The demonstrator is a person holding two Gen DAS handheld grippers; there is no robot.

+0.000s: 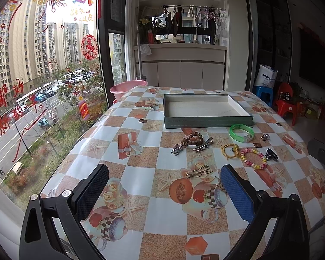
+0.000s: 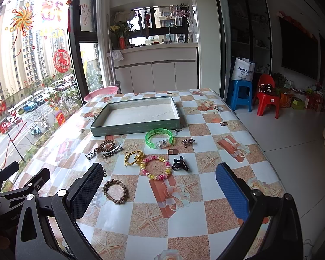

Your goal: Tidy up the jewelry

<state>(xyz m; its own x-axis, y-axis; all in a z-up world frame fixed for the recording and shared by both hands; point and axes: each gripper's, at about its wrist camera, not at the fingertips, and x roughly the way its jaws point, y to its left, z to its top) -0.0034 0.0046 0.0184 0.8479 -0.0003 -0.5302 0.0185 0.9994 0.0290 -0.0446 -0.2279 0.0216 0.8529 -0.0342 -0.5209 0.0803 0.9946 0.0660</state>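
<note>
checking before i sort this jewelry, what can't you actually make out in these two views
- Braided brown ring: in the left wrist view it is almost wholly hidden behind the left gripper's blue finger.
- Gold clip: in the right wrist view, hidden behind the right gripper's dark finger.
- Small silver charm: too small to identify.

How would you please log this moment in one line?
stage: start | left gripper: open | right gripper: open | tray: empty | jewelry: on table
</note>
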